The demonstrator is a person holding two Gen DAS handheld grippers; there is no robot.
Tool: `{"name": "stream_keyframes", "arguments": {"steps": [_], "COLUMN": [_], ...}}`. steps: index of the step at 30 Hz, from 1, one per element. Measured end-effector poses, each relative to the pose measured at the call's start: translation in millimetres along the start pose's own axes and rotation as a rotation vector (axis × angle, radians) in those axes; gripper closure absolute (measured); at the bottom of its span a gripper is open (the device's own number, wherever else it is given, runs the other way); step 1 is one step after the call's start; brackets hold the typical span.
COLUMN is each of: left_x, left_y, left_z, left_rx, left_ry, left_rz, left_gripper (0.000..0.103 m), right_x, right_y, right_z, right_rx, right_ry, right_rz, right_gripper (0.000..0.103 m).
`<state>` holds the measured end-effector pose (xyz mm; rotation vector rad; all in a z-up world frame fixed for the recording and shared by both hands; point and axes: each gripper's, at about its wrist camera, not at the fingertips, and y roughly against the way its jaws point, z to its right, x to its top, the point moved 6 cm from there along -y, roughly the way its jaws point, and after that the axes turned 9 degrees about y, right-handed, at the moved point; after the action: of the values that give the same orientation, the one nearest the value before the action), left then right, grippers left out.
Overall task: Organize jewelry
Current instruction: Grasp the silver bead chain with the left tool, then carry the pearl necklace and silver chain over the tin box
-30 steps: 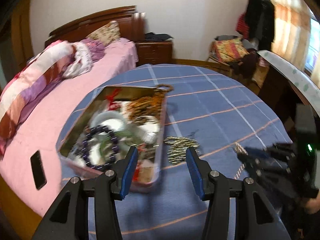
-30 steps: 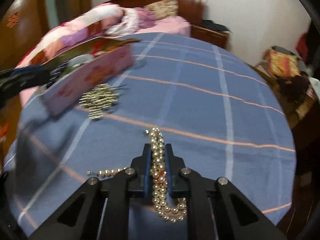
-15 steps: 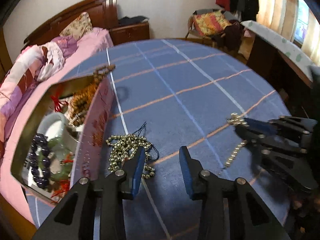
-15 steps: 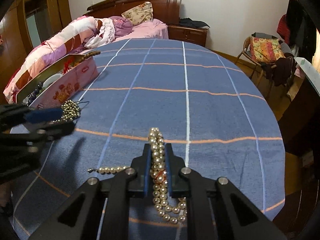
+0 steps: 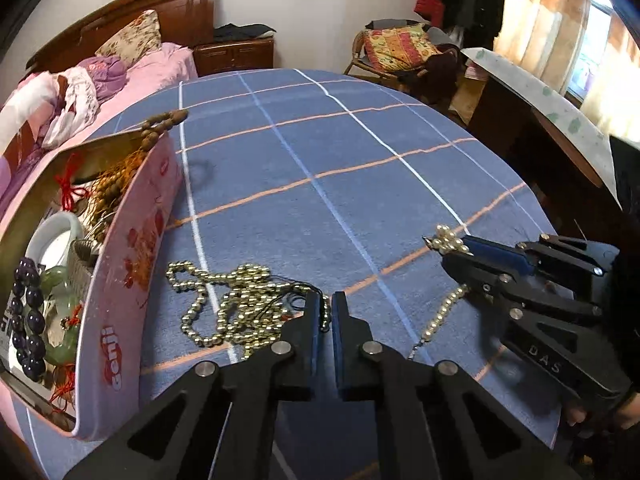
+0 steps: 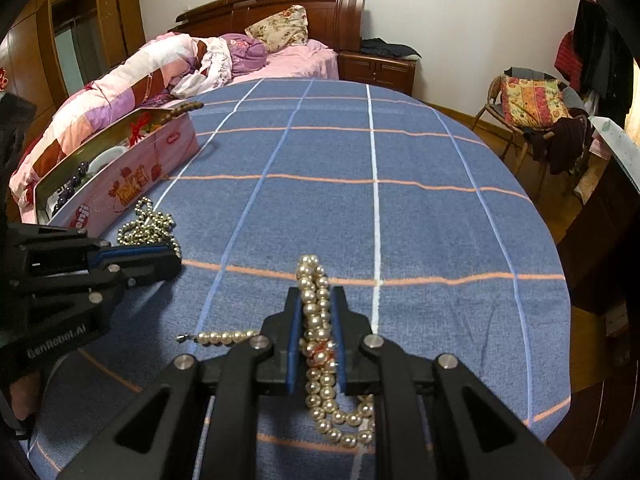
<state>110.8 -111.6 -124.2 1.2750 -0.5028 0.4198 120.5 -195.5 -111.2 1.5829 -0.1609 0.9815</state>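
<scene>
1. Left gripper is down on the blue checked tablecloth, its blue-padded jaws having just snapped nearly together at the right-hand edge of the gold bead chain
2. Looks like a few gold beads and the thin black cord are pinched right at the tips, so I call it clenched on that chain; the rest of it sprawls in loops at nine o'clock of the jaws
3. Over on the right, the right gripper is clamped on the cream pearl necklace, a bunched strand running straight up between its blue pads
4. Pearls poke out past the tips at twelve o'clock, more hang in a loop under the jaws at six, and a loose tail with a small clasp trails off toward nine, lying on the cloth
5. From the left wrist view that same gripper sits at three o'clock, pearls bunched at its tip and a strand dangling to the cloth
6. The pink rectangular tin box stands at nine o'clock of the left gripper, just beside the gold chain, open on top
7. Inside it: a dark purple bead bracelet, pale green stone pieces, a white bangle, red tassels, and brown wooden beads draped over the far corner
8. The two grippers are near each other, apart, each with its own strand
</scene>
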Motion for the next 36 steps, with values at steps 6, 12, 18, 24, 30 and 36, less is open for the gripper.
{"name": "stream_keyframes", "arguments": {"steps": [6,12,18,24,30,36], "left_x": [4,12,33,42,42,52], "left_y": [-2,29,82,104,105,124], "left_z": [2,-9,-11,-13,-15,-14], "left_rx": [0.015,0.047,0.038,0.017,0.014,0.003], "left_ry": [-0.022,-0.021,-0.028,-0.021,-0.018,-0.013], "left_rz": [0.007,0.091,0.214,0.258,0.255,0.293], "left_gripper": [0.099,0.099,0.099,0.099,0.099,0.099], "right_x": [0,0,13,21,23,37], "right_y": [0,4,22,30,34,54], "right_z": [-1,-1,-5,-6,-2,-3], "right_rx": [-0.001,0.017,0.045,0.057,0.055,0.055], "right_ry": [0.004,0.001,-0.009,-0.022,-0.038,-0.039], "right_rz": [0.002,0.028,0.083,0.112,0.127,0.182], "right_gripper": [0.086,0.091,0.094,0.094,0.094,0.094]}}
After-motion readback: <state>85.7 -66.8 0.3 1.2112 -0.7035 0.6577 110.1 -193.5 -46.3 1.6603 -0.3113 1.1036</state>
